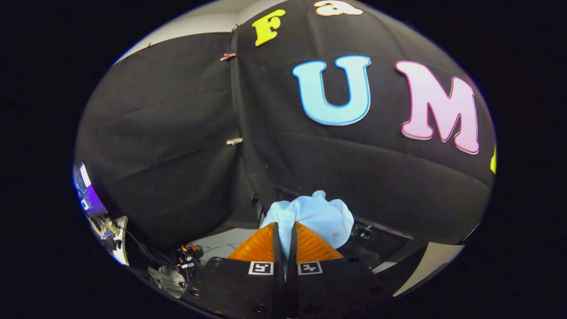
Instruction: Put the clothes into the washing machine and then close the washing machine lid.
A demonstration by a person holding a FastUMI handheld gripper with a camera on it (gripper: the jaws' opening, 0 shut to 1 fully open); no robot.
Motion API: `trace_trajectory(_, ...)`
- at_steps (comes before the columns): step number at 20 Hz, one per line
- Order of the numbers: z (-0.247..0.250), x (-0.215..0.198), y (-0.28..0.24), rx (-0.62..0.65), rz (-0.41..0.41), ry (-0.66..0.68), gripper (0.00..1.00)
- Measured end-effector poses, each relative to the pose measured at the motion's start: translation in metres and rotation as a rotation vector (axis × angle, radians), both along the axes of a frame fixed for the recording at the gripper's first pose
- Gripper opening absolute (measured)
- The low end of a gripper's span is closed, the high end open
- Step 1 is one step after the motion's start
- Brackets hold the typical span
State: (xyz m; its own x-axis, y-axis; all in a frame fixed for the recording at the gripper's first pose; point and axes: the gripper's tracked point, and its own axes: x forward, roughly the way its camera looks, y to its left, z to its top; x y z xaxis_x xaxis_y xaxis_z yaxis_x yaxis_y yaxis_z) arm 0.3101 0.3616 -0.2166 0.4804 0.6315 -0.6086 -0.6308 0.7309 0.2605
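Between my orange fingers [266, 246], which stand nearly together, a pale blue cloth [316, 215] is pinched: my gripper [284, 237] is clamped on it, and the soft, crumpled bundle bulges out just ahead of the fingertips and to their right, lifted in front of the booth's black cloth wall [177, 133]. Beyond and below the bundle runs a dark ledge with a small black fitting [362, 231], while off to my left a lit screen [88, 195] and a tangle of cables and gear [186, 259] sit on a pale floor [221, 241].
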Motion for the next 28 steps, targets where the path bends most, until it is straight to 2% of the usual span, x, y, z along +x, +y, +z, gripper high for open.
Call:
trace_trajectory(7,-0.102,-0.030,0.014,-0.070,0.135,0.165,0.05)
trace_trajectory(14,-0.179,-0.056,-0.010,-0.240,0.132,0.363,0.05)
trace_trajectory(17,-0.177,-0.060,-0.006,-0.244,0.180,0.314,0.05)
trace_trajectory(21,-0.184,-0.074,-0.009,-0.325,0.265,0.266,0.08)
trace_trajectory(23,-0.183,-0.075,-0.008,-0.333,0.269,0.257,0.09)
trace_trajectory(28,-0.167,-0.060,-0.004,-0.261,0.220,0.229,1.00)
